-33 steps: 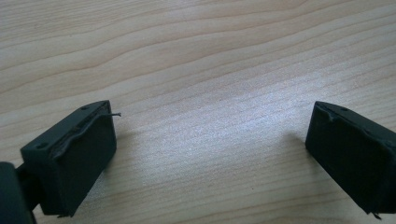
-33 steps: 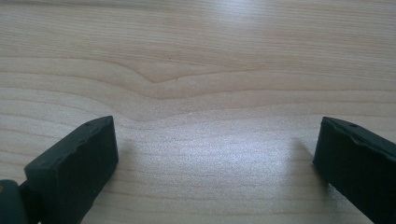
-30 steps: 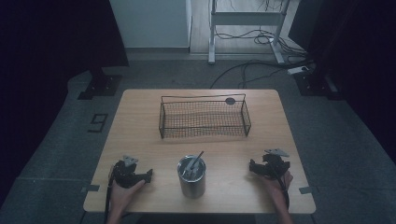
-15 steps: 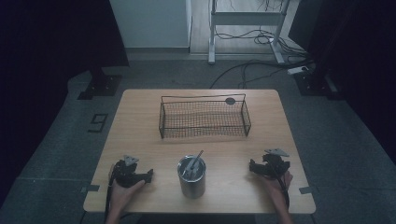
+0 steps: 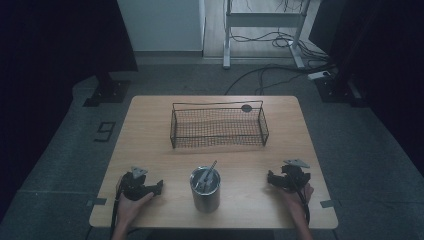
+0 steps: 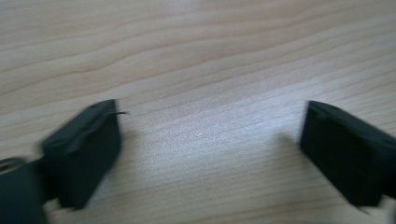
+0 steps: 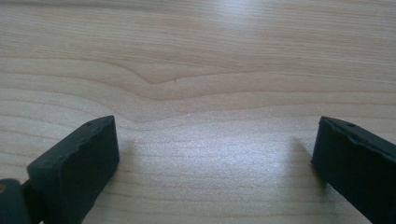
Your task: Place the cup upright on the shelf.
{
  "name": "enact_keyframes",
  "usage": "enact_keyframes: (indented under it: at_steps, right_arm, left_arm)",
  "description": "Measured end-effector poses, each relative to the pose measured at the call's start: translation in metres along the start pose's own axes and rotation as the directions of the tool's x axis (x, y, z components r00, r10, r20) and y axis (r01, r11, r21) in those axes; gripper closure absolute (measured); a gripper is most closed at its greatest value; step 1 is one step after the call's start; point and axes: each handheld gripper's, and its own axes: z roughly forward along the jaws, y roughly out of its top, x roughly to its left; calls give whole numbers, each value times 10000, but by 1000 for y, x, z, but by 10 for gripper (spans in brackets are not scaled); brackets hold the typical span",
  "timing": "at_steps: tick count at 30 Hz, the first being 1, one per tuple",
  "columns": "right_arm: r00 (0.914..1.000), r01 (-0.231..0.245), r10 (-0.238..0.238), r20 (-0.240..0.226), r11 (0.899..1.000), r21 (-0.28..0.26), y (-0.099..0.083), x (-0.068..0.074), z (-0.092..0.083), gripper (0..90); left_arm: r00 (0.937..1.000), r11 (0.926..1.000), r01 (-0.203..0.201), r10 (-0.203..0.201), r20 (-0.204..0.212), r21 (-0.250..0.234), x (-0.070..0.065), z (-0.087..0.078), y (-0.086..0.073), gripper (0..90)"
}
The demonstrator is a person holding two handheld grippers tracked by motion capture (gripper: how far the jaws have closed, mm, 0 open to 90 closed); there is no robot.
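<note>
The metal cup (image 5: 205, 189) stands upright near the front edge of my desk (image 5: 150, 125), in the middle, between my two hands. A thin metal stick (image 5: 209, 173) leans inside it and pokes out at the top. My left tongs (image 5: 159, 187) rest on the desk just to the left of the cup, not touching it, and they point toward it. My left hand (image 5: 131, 205) holds them from below. Their jaws have just been closing, but they stand apart, and in the left gripper view I see bare wood between them. My right tongs (image 5: 270, 179) rest on the desk to the right of the cup, a bit farther from it. My right hand (image 5: 299, 196) holds them. Their jaws stand wide apart too, with bare wood between them in the right gripper view. Farther back, in the middle of the desk, sits a black wire basket (image 5: 218, 126). A small dark round thing (image 5: 246, 108) sits at its back rim on the right.
</note>
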Motion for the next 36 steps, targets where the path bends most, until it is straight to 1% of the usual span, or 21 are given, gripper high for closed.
enact_keyframes:
  at_steps: [3, 4, 5, 7, 8, 10, 12, 14, 16, 19, 21, 23, 25, 27, 30, 31, 32, 33, 34, 35, 36]
  right_arm:
    - [10000, -27, 27, 26, 10000, -21, 0, 0, 0, 15]
    - [10000, -32, 32, 31, 10000, -26, 0, 0, 0, 16]
    - [10000, -26, 26, 34, 10000, -28, 0, 0, 0, 17]
    - [10000, -30, 31, 37, 10000, -34, 0, 0, 0, 17]
    - [10000, -21, 21, 38, 10000, -36, 0, 0, 0, 17]
    - [10000, -2, 2, 20, 10000, -41, 0, 0, 0, 18]
    - [10000, 4, -4, 11, 10000, -44, 0, -1, 0, 19]
    - [10000, 26, -26, -6, 10000, -55, 1, -1, 1, 23]
    - [10000, 16, -16, -24, 10000, -46, 2, -1, 1, 24]
    - [10000, 33, -33, -20, 10000, -56, 2, -1, 2, 24]
    - [10000, 30, -30, -14, 10000, -55, 2, -1, 2, 24]
    - [10000, 22, -22, -1, 10000, -54, 2, -1, 2, 25]
    - [10000, 10, -10, 14, 10000, -58, 2, -1, 2, 26]
    - [10000, 3, -3, 21, 10000, -58, 2, -1, 2, 26]
    - [10000, -2, 2, 25, 10000, -61, 2, -1, 2, 26]
    - [10000, -2, 2, 25, 10000, -61, 2, -1, 2, 26]
    - [10000, 4, -4, 23, 10000, -64, 2, -1, 2, 27]
    - [10000, 4, -4, 23, 10000, -64, 2, -1, 2, 27]
    - [10000, 7, -6, 20, 10000, -65, 2, -1, 2, 27]
    - [10000, 4, -4, 23, 10000, -63, 2, -1, 2, 27]
    - [10000, 6, -6, 21, 10000, -62, 2, -1, 2, 27]
  left_arm:
    - [9998, 9998, -27, 31, 184, -205, -1, -5, 3, 94]
    - [9992, 9991, -11, 28, 402, -416, -2, -10, 5, 93]
    - [9989, 9986, 14, 10, 461, -526, -3, -13, 6, 93]
    - [9972, 9992, -19, 48, 749, -387, -4, -14, 6, 116]
    - [9961, 9995, -98, 124, 869, -300, -5, -13, 5, 143]
    - [9934, 9991, -413, 419, 1065, -77, -8, -11, 4, 154]
    - [9917, 9986, -527, 517, 1181, 55, -9, -9, 3, 162]
    - [9898, 9982, -542, 505, 1328, 241, -10, -7, 2, 163]
    - [9899, 9976, -546, 486, 1331, 418, -11, -5, 0, 143]
    - [9900, 9977, -561, 506, 1317, 385, -10, -5, -1, 146]
    - [9855, 9980, -431, 347, 1662, 471, -8, -7, 0, 147]
    - [9833, 9993, -270, 216, 1807, 274, -8, -11, 1, 147]
    - [9818, 9996, -133, 176, 1890, -242, -9, -21, 4, 145]
    - [9813, 9986, -32, 131, 1922, -519, -11, -26, 6, 129]
    - [9809, 9962, -1, 170, 1939, -866, -15, -34, 8, 96]
    - [9809, 9962, -1, 170, 1939, -866, -15, -34, 8, 89]
    - [9779, 9941, -51, 277, 2073, -1087, -19, -41, 11, 82]
    - [9779, 9941, -51, 277, 2073, -1087, -19, -41, 11, 75]
    - [9736, 9907, -136, 441, 2240, -1357, -23, -48, 13, 71]
    - [9736, 9907, -136, 441, 2240, -1357, -23, -48, 13, 65]
    - [9681, 9876, -233, 610, 2431, -1552, -28, -54, 15, 56]
